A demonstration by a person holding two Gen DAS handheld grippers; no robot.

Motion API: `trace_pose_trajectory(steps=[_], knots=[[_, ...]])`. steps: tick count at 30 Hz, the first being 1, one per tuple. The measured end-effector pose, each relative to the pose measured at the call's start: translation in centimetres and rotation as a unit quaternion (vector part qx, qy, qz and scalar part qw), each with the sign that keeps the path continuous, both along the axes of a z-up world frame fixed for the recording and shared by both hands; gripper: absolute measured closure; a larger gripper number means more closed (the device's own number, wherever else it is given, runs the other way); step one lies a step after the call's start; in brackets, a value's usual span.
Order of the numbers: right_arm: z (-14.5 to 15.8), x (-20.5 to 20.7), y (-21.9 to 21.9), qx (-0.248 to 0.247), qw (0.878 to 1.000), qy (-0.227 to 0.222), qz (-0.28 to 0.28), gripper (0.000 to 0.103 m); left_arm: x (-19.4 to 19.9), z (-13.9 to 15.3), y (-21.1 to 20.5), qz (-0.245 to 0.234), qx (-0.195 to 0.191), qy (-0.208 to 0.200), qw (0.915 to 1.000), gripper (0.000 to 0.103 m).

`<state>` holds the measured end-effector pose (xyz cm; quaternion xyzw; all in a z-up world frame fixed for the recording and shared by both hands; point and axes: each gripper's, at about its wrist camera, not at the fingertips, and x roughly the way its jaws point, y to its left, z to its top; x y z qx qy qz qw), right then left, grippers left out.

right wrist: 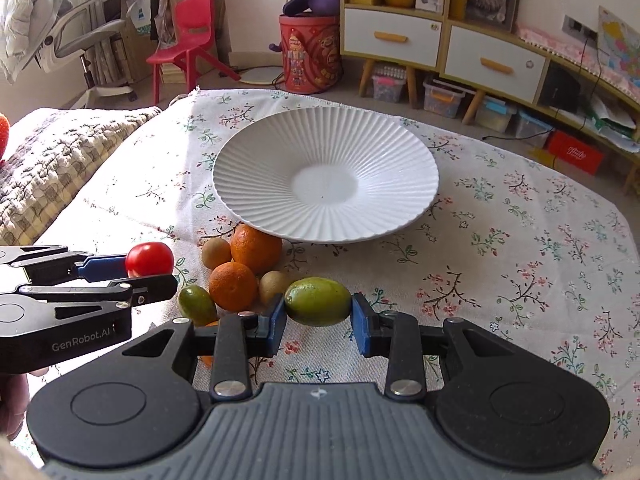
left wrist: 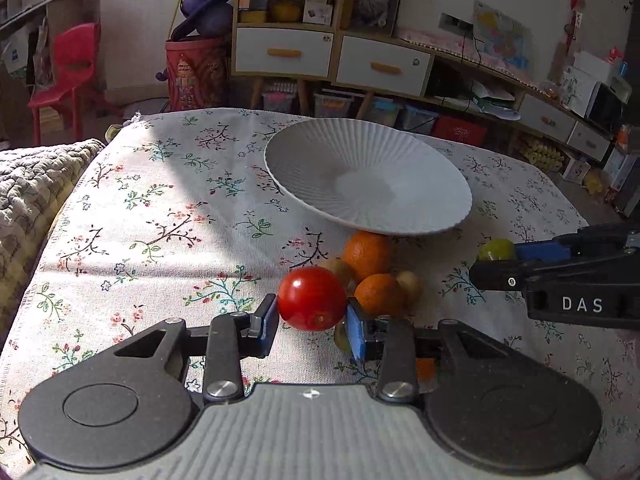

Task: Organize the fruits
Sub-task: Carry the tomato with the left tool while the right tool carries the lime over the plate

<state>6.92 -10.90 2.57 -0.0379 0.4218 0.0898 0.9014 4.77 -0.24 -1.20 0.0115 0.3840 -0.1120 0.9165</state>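
My left gripper [left wrist: 312, 320] is shut on a red tomato [left wrist: 311, 298], held just above the cloth near the fruit pile; it also shows in the right wrist view [right wrist: 149, 259]. My right gripper [right wrist: 319, 318] is shut on a green fruit [right wrist: 318, 301], also seen in the left wrist view [left wrist: 496, 249]. A white ribbed plate [right wrist: 256, 168] stands beyond, with nothing in it. Before it lie a large orange [right wrist: 256, 247], a small orange [right wrist: 233, 286], two brown kiwis [right wrist: 216, 253] [right wrist: 272, 285] and another green fruit [right wrist: 197, 305].
The table wears a floral cloth [right wrist: 500, 240]. A quilted blanket [right wrist: 52, 160] lies off its left side. Cabinets [right wrist: 440, 44], storage boxes, a red chair [right wrist: 188, 36] and a red bin [right wrist: 310, 54] stand behind the table.
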Motion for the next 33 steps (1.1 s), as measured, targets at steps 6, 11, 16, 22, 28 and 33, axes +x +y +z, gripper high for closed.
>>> trace_pose_trajectory(steps=[6, 11, 16, 22, 28, 33], knots=[[0.9, 1.6, -0.7, 0.004, 1.000, -0.013, -0.005, 0.071, 2.0, 1.1, -1.0, -0.019, 0.019, -0.010, 0.9996, 0.085], [1.1, 3.8, -1.2, 0.019, 0.999, -0.017, -0.023, 0.071, 4.6, 1.6, -2.7, -0.035, 0.023, -0.025, 0.9988, 0.085], [0.1, 6.3, -2.0, 0.036, 0.999, -0.018, -0.030, 0.071, 7.0, 0.7, -3.5, -0.045, 0.014, -0.031, 0.9984, 0.085], [-0.8, 7.6, -2.1, 0.042, 0.998, -0.026, -0.032, 0.071, 9.2, 0.2, -4.0, -0.045, 0.016, -0.034, 0.9983, 0.085], [-1.7, 7.7, -1.8, 0.021, 0.999, -0.023, -0.031, 0.071, 9.9, -0.7, -3.9, -0.041, 0.030, -0.024, 0.9984, 0.085], [-1.6, 7.8, -1.4, 0.016, 0.999, -0.026, -0.029, 0.071, 9.8, -0.9, -4.3, -0.049, 0.034, -0.022, 0.9980, 0.085]])
